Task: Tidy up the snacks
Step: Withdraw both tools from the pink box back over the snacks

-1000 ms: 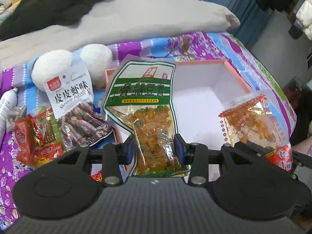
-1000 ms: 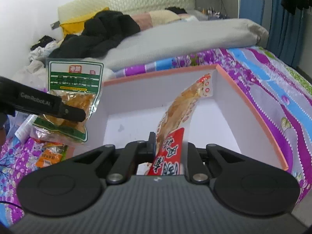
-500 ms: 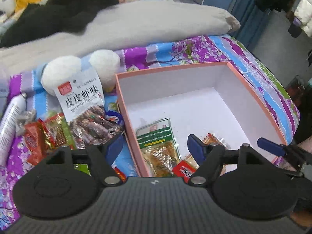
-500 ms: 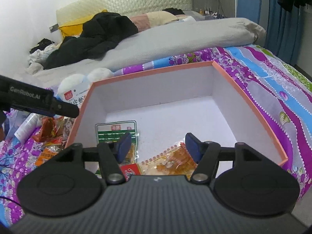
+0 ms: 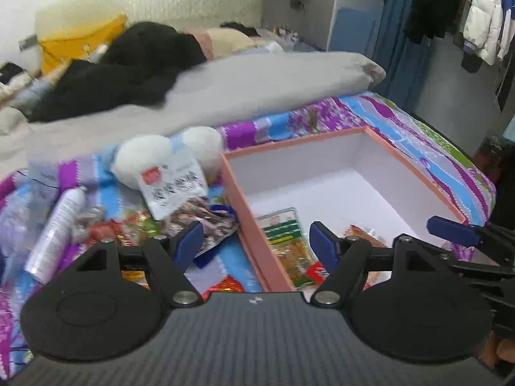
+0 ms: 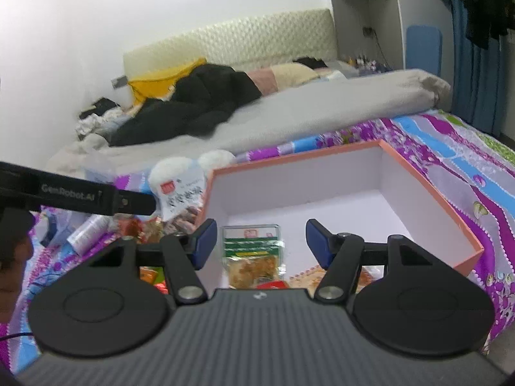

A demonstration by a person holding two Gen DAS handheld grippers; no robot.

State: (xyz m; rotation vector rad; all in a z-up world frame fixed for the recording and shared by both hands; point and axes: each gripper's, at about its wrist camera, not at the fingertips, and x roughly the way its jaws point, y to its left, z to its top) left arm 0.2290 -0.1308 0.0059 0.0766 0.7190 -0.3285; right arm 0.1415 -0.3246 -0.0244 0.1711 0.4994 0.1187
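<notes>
From the left wrist, the left claw (image 5: 256, 239) gapes empty over a floral bed (image 5: 415, 138) with snack packets (image 5: 175, 193) beside a box (image 5: 248, 225), while the right wrist shows the right claw (image 6: 257, 241) spread above the green packet (image 6: 251, 241) inside it.

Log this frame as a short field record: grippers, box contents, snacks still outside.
left gripper: open, holding nothing
right gripper: open, holding nothing
box: pink rim, white inside, on the bed
in box: green-label packet and red-label packet, near end
outside box: white shrimp snack bag, loose red wrappers, left of box
other: white tube, plush toy
</notes>
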